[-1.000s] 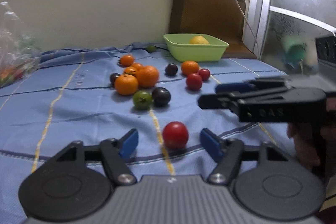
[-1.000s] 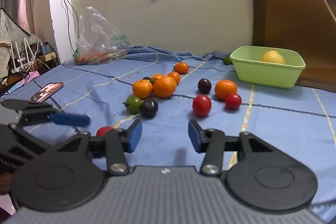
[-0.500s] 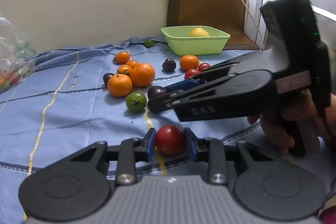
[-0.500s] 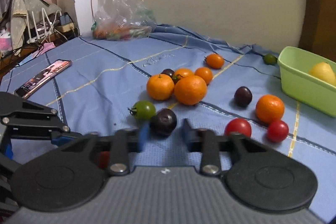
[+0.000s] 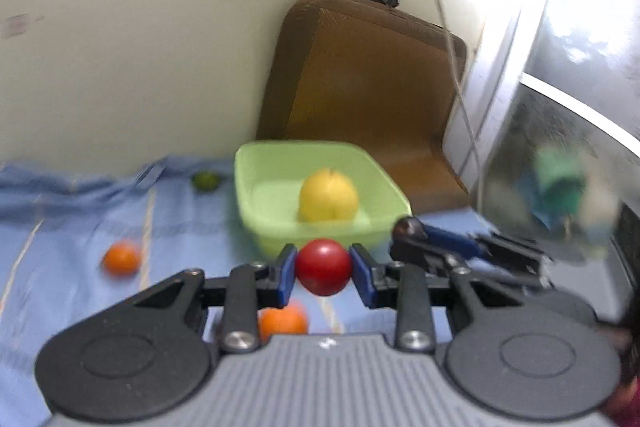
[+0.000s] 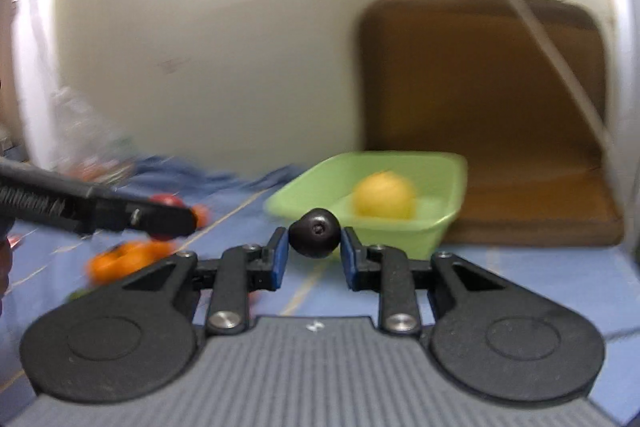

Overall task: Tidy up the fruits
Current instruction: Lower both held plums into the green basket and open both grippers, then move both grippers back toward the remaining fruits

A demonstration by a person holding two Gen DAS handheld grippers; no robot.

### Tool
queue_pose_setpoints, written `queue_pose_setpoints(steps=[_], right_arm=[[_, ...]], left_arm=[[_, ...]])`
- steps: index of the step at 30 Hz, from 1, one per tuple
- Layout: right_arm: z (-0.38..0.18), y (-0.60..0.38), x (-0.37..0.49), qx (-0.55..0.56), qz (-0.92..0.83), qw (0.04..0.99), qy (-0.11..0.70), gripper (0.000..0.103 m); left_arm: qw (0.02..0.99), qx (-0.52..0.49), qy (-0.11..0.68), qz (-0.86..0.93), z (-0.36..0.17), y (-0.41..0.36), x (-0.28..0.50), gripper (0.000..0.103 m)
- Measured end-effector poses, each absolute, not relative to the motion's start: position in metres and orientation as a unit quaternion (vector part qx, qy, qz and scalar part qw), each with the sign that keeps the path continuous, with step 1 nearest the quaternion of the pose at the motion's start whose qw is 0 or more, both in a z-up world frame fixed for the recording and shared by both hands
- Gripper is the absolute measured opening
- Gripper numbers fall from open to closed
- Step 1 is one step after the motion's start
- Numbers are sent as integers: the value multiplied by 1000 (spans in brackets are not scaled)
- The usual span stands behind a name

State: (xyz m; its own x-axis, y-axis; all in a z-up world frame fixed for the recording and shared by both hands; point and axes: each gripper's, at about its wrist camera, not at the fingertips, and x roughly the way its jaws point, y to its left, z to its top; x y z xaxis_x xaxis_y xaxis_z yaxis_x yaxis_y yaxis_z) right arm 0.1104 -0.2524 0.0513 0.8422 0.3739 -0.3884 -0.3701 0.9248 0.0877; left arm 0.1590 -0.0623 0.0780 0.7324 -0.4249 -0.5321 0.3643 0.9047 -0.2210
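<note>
We are holding a small round red fruit (image 5: 323, 267) clenched between the blue pads of the left hand-held gripper (image 5: 323, 269), and the fruit is hanging in the air just in front of the near wall of the shallow light-green plastic tub (image 5: 256, 187). We are likewise gripping a small dark purple, nearly black fruit (image 6: 315, 233) between the blue pads of the right hand-held gripper (image 6: 314, 253), also lifted off the blue striped bedsheet (image 5: 60, 227) and sitting just before the tub's (image 6: 440, 227) near edge. Inside the tub a round yellow fruit (image 5: 328, 197) is resting on the floor, apart from both held fruits. To the left of the tub, a small orange citrus fruit (image 5: 121, 258) is lying on the sheet, another orange fruit (image 5: 282, 321) is showing below our left gripper's fingers, and a small green fruit (image 5: 205, 181) is sitting by the tub's far left corner. Behind the tub a brown cushion (image 5: 372, 75) is leaning against the wall. Both views are blurred, so finer detail on the left-hand fruits is not readable.
</note>
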Motion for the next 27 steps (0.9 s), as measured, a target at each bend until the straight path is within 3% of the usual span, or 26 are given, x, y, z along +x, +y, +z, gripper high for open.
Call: queue_pose_setpoints(steps=[6, 12, 14, 17, 19, 21, 25, 27], right_arm=[[52, -263, 161, -22, 133, 970, 202, 31], [36, -264, 173, -35, 119, 969, 213, 32], [35, -260, 174, -41, 120, 968, 216, 34], [38, -258, 173, -36, 123, 971, 201, 58], [43, -259, 170, -37, 120, 974, 188, 58], [48, -259, 163, -32, 123, 975, 184, 58], [55, -259, 144, -16, 132, 974, 183, 58], [55, -258, 130, -1, 141, 972, 187, 58]], left_arm=[[937, -21, 325, -125, 65, -105, 236, 29], [930, -14, 359, -84, 48, -110, 255, 31], [929, -8, 362, -79, 44, -109, 258, 40], [929, -9, 360, -83, 46, -109, 255, 45], [932, -1, 353, -80, 51, -111, 248, 49], [937, 12, 342, -67, 56, -111, 240, 59], [942, 17, 330, -60, 70, -104, 216, 64], [945, 16, 323, -52, 75, -99, 202, 75]])
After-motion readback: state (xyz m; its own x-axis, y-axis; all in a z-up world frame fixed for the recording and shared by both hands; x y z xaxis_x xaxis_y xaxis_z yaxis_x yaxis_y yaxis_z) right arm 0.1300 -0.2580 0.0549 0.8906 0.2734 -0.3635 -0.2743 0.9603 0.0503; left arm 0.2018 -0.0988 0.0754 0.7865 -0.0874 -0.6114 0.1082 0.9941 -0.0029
